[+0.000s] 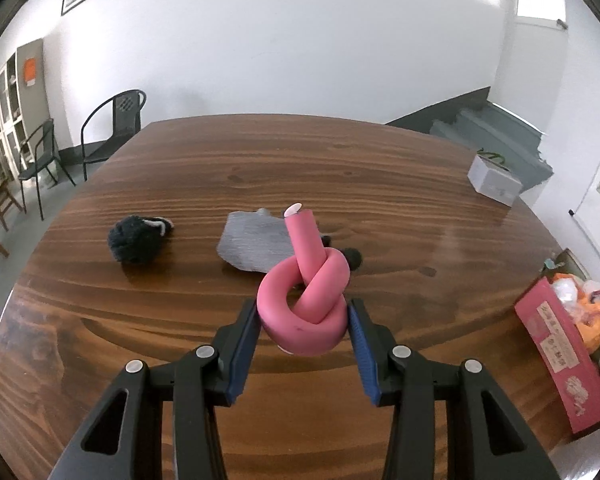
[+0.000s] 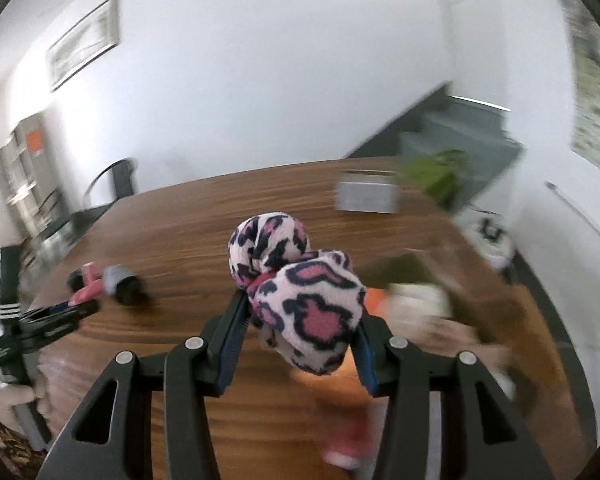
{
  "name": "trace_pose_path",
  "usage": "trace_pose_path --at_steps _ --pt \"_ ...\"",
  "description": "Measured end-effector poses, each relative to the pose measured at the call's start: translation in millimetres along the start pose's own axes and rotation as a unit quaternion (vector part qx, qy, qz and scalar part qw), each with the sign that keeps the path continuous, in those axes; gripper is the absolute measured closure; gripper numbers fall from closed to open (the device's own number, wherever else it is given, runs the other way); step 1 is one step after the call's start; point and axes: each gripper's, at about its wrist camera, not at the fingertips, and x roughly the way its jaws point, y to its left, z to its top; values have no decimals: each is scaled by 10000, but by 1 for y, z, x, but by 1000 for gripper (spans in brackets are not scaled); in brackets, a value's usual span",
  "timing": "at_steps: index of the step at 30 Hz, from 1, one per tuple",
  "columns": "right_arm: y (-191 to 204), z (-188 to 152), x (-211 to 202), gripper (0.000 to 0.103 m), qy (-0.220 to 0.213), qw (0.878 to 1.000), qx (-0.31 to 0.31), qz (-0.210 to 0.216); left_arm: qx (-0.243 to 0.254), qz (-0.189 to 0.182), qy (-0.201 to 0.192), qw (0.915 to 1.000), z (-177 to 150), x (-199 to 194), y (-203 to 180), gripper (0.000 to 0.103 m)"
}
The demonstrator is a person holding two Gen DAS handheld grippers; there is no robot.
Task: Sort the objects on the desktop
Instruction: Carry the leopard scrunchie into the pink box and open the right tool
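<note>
Over the bench [image 1: 148, 320]: both grippers were mid-carry, I'd say.
Left gripper [image 1: 302, 322]: clamped on pink knotted foam tube [image 1: 304, 300].
Right gripper [image 2: 300, 330]: pinching leopard-print sock bundle [image 2: 300, 284], lifted.
Next: probably needs a drop spot for each.

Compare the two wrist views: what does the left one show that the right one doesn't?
Left wrist only: the left claw shut on a knotted pink foam tube, and a dark knit ball sitting apart on the table.
Right wrist only: the right claw shut on a pink leopard-print bundle, plus blurred green items.
Both: the wooden table, grey cloth and grey box.
</note>
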Motion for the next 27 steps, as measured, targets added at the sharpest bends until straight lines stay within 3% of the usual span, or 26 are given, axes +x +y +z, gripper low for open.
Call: trace_pose_path --at_steps 4,16,27 --pt "-50 -11 -26 52 -42 9976 324 -611 57 -131 21 9999 -4 -5 -12 57" --pt "-90 -30 -33 51 139 9909 681 -1155 154 -553 -14 9984 -22 -27 -46 57" --pt "-108 -50 -16 51 464 9857 733 -1443 166 -607 17 9980 -27 -29 -49 57"
